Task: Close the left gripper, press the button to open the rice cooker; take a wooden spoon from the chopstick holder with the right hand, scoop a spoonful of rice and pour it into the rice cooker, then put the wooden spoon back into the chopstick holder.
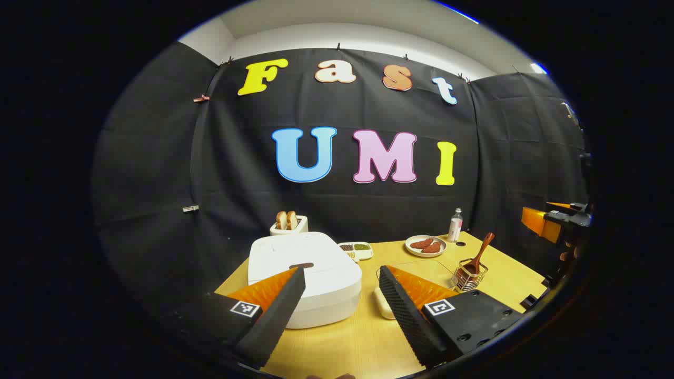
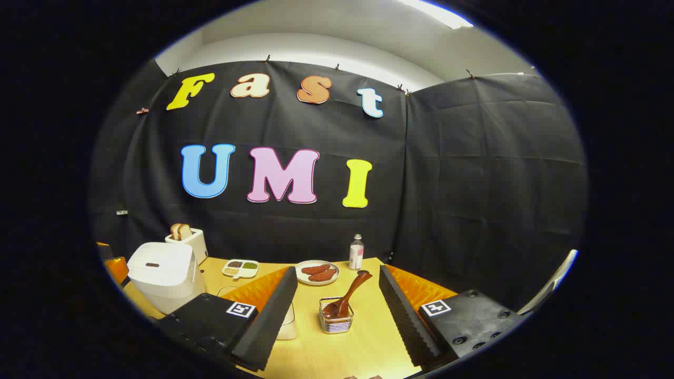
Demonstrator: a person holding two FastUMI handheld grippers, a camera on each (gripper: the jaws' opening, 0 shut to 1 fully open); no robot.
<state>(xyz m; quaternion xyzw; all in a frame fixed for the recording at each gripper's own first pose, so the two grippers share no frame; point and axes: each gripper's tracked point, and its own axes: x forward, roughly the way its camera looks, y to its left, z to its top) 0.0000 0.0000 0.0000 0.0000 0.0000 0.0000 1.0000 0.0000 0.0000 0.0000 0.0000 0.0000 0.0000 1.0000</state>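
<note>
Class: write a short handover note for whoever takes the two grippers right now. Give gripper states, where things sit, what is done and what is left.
Left gripper: open, held above the table before the rice cooker.
Right gripper: open, facing the chopstick holder.
Wooden spoon: in the holder.
Rice cooker lid is down.
Done: nothing.
Left: close left gripper, press the button, take spoon, scoop rice, pour, return spoon.

White rice cooker [image 1: 308,276], brown wooden spoon [image 2: 350,295], yellow wood-grain table [image 2: 363,337], white plate [image 2: 317,273].
</note>
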